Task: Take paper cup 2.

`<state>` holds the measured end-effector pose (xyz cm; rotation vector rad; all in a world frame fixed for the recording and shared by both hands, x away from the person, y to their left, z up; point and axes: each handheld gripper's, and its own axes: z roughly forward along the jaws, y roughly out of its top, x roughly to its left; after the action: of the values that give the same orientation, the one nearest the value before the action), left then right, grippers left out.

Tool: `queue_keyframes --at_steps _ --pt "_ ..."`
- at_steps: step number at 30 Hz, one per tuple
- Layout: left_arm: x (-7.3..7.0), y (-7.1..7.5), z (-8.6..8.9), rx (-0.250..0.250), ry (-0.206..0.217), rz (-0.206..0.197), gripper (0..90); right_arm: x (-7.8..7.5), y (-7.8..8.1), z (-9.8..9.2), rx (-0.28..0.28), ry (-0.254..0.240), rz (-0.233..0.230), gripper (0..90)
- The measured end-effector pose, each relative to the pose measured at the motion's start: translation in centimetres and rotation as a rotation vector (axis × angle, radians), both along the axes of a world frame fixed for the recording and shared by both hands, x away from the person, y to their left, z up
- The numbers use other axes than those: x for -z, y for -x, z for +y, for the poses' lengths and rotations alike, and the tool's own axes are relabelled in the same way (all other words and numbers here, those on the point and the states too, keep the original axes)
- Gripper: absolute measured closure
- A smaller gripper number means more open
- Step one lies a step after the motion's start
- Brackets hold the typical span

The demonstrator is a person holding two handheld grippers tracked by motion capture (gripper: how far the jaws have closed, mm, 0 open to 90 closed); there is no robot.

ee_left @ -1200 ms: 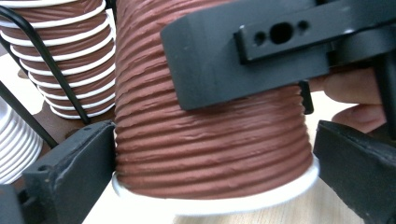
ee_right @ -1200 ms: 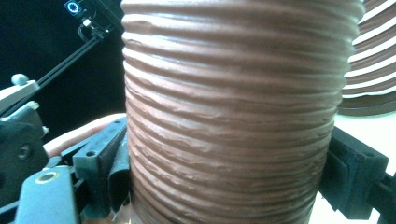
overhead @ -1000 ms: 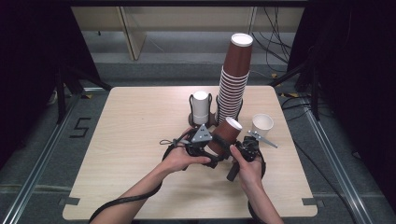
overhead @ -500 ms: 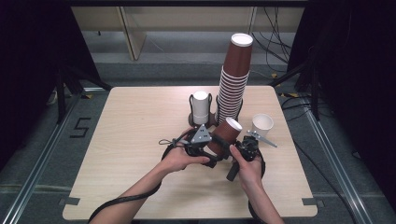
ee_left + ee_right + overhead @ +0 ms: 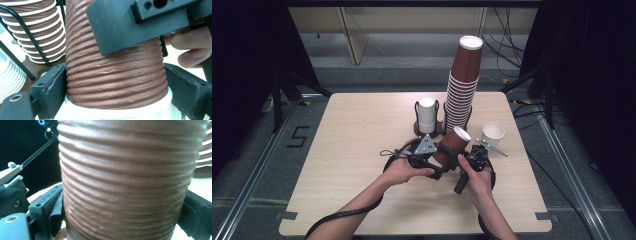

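- My left gripper (image 5: 428,159) is black, topped by a grey three-cornered plate with small holes.
- My right gripper (image 5: 472,161) is black too, its grey plate pointing away from the left gripper.
- Black cables trail back from both.
- My forearms are bare, no sleeves.

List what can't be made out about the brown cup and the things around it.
- Tall cup stack, foot: high view, hidden behind the brown cup.
- Brown cup's rim: right gripper view, cut off by the frame edges.
- Right gripper, jaws just been opening around the cup: whether its pads press it is too blurred in its own view.
- White cup stack: left gripper view, cut off by the left edge.
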<state>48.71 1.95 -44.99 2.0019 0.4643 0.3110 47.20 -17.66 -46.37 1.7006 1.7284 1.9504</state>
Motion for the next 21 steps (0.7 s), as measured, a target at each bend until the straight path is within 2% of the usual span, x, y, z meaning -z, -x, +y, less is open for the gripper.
queue_keyframes --at_steps 12,16,21 --pt "-0.3 0.0 0.3 -0.007 0.010 -0.009 11.1 -0.3 0.1 0.0 -0.008 -0.019 -0.003 1.7" --pt "-0.3 -0.2 0.5 -0.010 0.014 -0.008 11.1 -0.4 0.2 -0.1 -0.020 -0.010 -0.016 1.5" --pt "-0.5 -0.3 1.0 -0.018 -0.004 -0.015 11.1 -0.5 0.3 -0.3 -0.041 0.009 -0.021 1.5"
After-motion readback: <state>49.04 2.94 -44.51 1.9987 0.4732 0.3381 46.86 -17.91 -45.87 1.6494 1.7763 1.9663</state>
